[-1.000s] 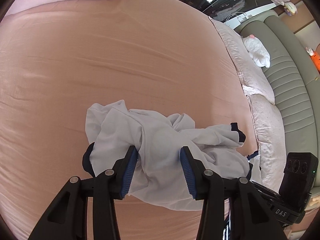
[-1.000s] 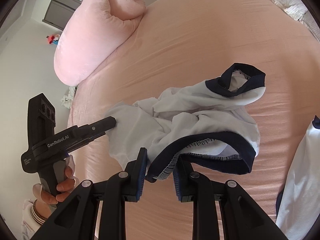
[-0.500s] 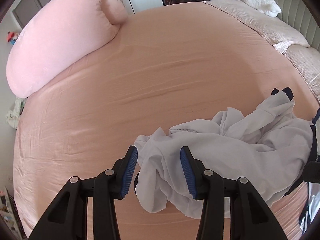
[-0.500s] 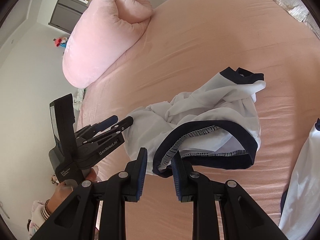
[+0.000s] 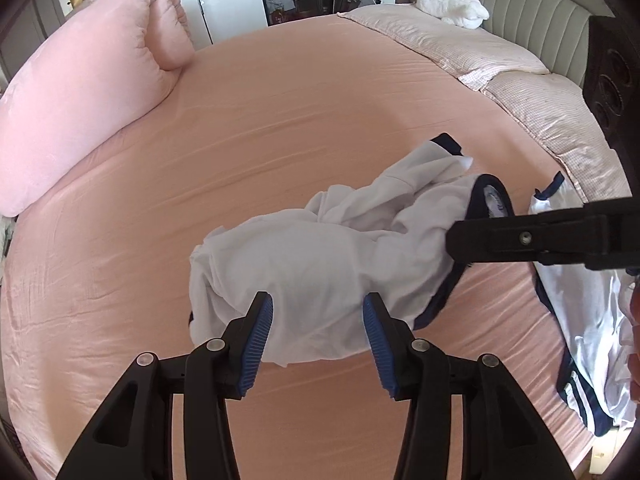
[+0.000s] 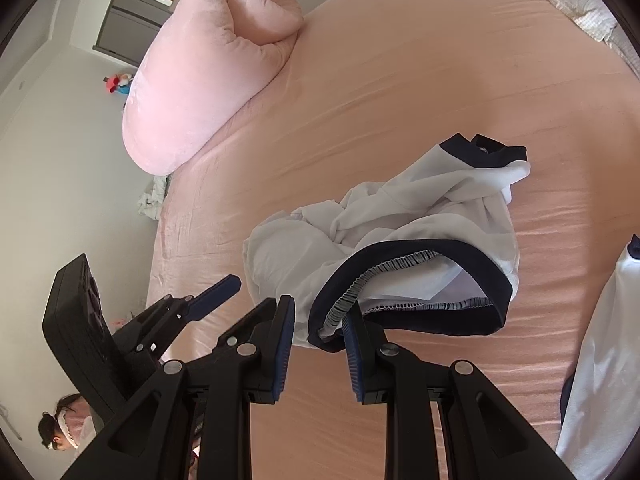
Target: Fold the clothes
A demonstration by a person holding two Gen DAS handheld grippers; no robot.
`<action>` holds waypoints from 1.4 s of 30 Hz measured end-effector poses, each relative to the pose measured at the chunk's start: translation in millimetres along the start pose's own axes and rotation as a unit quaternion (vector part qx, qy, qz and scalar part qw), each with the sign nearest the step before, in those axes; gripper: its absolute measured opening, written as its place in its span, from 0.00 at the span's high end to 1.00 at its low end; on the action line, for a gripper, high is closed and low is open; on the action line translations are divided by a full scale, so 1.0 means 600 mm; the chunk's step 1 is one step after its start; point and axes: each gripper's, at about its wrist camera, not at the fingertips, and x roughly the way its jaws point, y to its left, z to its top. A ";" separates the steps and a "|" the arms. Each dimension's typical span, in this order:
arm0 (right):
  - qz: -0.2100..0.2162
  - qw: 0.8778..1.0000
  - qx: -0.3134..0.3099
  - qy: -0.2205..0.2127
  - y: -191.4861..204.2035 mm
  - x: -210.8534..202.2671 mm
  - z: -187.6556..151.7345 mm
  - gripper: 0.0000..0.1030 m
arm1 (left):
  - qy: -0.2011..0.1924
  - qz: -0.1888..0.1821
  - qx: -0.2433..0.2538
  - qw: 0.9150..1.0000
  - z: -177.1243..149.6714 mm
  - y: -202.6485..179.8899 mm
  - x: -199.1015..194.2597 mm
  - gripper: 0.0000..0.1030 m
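Observation:
A crumpled white garment (image 5: 320, 256) with navy trim lies on the pink bed sheet (image 5: 280, 100). My right gripper (image 6: 318, 346) is shut on its navy elastic waistband (image 6: 400, 252), which rises off the sheet toward the pads. From the left wrist view the right gripper (image 5: 454, 236) reaches in from the right onto that band. My left gripper (image 5: 318, 344) hovers over the garment's near left end with its jaws opening; cloth shows between the blue pads but they do not press it. In the right wrist view the left gripper (image 6: 228, 284) sits just left of the cloth, apart from it.
A second white garment with navy stripes (image 5: 580, 320) lies at the bed's right edge. A big pink rolled cushion (image 5: 88, 92) fills the far left. Pale quilted pillows (image 5: 480, 52), a white plush toy (image 5: 452, 4) and the padded headboard (image 5: 520, 4) lie beyond.
The left gripper swung round and moved across to the garment's left end, and its jaws widened. The right gripper stayed put, still clamped on the waistband.

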 end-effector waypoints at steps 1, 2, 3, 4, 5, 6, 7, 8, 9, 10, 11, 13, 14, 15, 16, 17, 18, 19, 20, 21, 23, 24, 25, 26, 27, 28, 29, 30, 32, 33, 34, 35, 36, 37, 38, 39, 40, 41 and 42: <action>0.000 1.000 0.001 0.001 0.000 0.001 0.000 0.77 | 0.000 -0.006 -0.002 1.000 -0.003 -0.003 0.002 0.49; 0.000 1.000 0.001 0.002 0.001 0.001 -0.001 0.77 | -0.005 -0.003 0.002 1.000 -0.005 -0.009 0.001 0.46; 0.001 1.000 0.001 0.003 0.002 0.001 -0.001 0.77 | -0.011 -0.001 0.007 1.000 -0.008 -0.014 -0.001 0.44; 0.004 1.000 0.004 0.003 0.000 0.002 -0.001 0.76 | -0.017 0.001 0.012 1.000 -0.009 -0.021 -0.003 0.44; 0.010 1.000 0.010 0.005 -0.003 0.003 0.000 0.75 | -0.018 -0.002 0.015 1.000 -0.012 -0.027 -0.003 0.42; 0.016 1.000 0.018 0.007 -0.006 0.004 0.001 0.75 | -0.019 -0.005 0.018 1.000 -0.015 -0.034 -0.003 0.42; 0.020 0.999 0.024 0.008 -0.009 0.005 0.002 0.75 | -0.018 -0.008 0.019 1.000 -0.019 -0.041 -0.001 0.42; 0.021 0.999 0.028 0.008 -0.010 0.004 0.002 0.75 | -0.017 -0.011 0.020 1.000 -0.022 -0.048 0.002 0.42; 0.022 0.999 0.028 0.008 -0.010 0.003 0.003 0.75 | -0.016 -0.015 0.022 1.000 -0.024 -0.055 0.004 0.42; 0.023 0.999 0.027 0.007 -0.008 0.002 0.004 0.75 | -0.016 -0.016 0.023 0.999 -0.026 -0.063 0.006 0.42; 0.024 0.999 0.026 0.006 -0.006 0.001 0.005 0.75 | -0.017 -0.019 0.023 0.999 -0.027 -0.069 0.008 0.42; 0.026 0.999 0.024 0.004 -0.002 0.000 0.007 0.75 | -0.020 -0.018 0.019 0.999 -0.027 -0.079 0.014 0.42; 0.027 0.999 0.024 0.004 -0.001 -0.001 0.008 0.75 | -0.022 -0.017 0.017 0.999 -0.026 -0.084 0.018 0.42; 0.029 0.999 0.025 0.004 -0.001 -0.001 0.008 0.75 | -0.027 -0.011 0.011 1.000 -0.025 -0.086 0.021 0.42; 0.030 0.999 0.028 0.003 -0.002 -0.001 0.008 0.75 | -0.031 -0.008 0.005 0.999 -0.023 -0.087 0.024 0.42; 0.031 0.999 0.033 0.003 -0.005 -0.001 0.008 0.75 | -0.034 -0.005 0.000 0.999 -0.022 -0.089 0.026 0.42; 0.031 0.999 0.037 0.003 -0.008 -0.001 0.008 0.75 | -0.035 -0.003 -0.002 0.999 -0.021 -0.090 0.029 0.42; 0.032 0.999 0.041 0.002 -0.011 -0.001 0.007 0.75 | -0.035 -0.002 -0.003 0.999 -0.020 -0.092 0.032 0.42; 0.033 0.998 0.044 0.003 -0.014 -0.001 0.007 0.75 | -0.036 0.000 -0.004 0.999 -0.020 -0.094 0.034 0.42; 0.033 0.998 0.048 0.003 -0.017 -0.001 0.006 0.75 | -0.038 0.006 0.000 0.999 -0.020 -0.096 0.036 0.42; 0.034 0.998 0.050 0.004 -0.021 -0.001 0.005 0.75 | -0.041 0.021 0.011 0.999 -0.021 -0.100 0.040 0.42; 0.035 0.998 0.051 0.004 -0.023 -0.002 0.003 0.75 | -0.042 0.032 0.017 0.998 -0.022 -0.100 0.043 0.42; 0.036 0.998 0.052 0.004 -0.025 -0.002 0.002 0.75 | -0.042 0.054 0.021 0.997 -0.022 -0.101 0.047 0.42; 0.037 0.998 0.053 0.004 -0.026 -0.002 0.001 0.75 | -0.042 0.078 0.024 0.996 -0.023 -0.100 0.050 0.42; 0.038 0.998 0.055 0.004 -0.028 -0.002 0.001 0.75 | -0.045 0.081 0.027 0.995 -0.024 -0.097 0.051 0.42; 0.037 0.998 0.055 0.004 -0.029 -0.002 0.001 0.75 | -0.049 0.083 0.031 0.995 -0.026 -0.094 0.052 0.42; 0.037 0.998 0.055 0.004 -0.029 -0.001 0.001 0.75 | -0.053 0.086 0.035 0.994 -0.027 -0.091 0.053 0.42; 0.035 0.998 0.055 0.005 -0.030 -0.001 0.000 0.75 | -0.053 0.098 0.039 0.993 -0.028 -0.090 0.054 0.42; 0.031 0.998 0.054 0.008 -0.032 -0.001 -0.001 0.75 | -0.054 0.111 0.048 0.991 -0.029 -0.086 0.054 0.47; 0.029 0.998 0.054 0.009 -0.033 -0.001 -0.002 0.75 | -0.055 0.112 0.053 0.991 -0.029 -0.084 0.053 0.55; 0.026 0.998 0.053 0.011 -0.034 -0.001 -0.002 0.75 | -0.056 0.113 0.058 0.990 -0.028 -0.082 0.052 0.58; 0.023 0.998 0.052 0.012 -0.034 0.000 -0.003 0.75 | -0.058 0.116 0.065 0.989 -0.027 -0.081 0.050 0.64; 0.017 0.998 0.050 0.015 -0.035 0.001 -0.003 0.75 | -0.054 0.114 0.068 0.990 -0.025 -0.078 0.051 0.65; 0.010 0.999 0.046 0.019 -0.035 0.002 -0.004 0.74 | -0.049 0.112 0.072 0.990 -0.024 -0.076 0.051 0.65; 0.003 0.999 0.041 0.024 -0.035 0.003 -0.005 0.72 | -0.047 0.113 0.069 0.990 -0.022 -0.071 0.050 0.66; -0.003 0.999 0.037 0.027 -0.036 0.003 -0.007 0.68 | -0.045 0.115 0.065 0.990 -0.021 -0.067 0.050 0.66; -0.008 0.999 0.032 0.029 -0.037 0.001 -0.009 0.66 | -0.043 0.117 0.060 0.990 -0.020 -0.062 0.049 0.66; -0.012 0.999 0.025 0.029 -0.038 -0.002 -0.011 0.66 | -0.041 0.116 0.054 0.991 -0.021 -0.057 0.052 0.66; -0.017 0.999 0.018 0.028 -0.040 -0.006 -0.013 0.63 | -0.039 0.115 0.048 0.991 -0.021 -0.052 0.055 0.66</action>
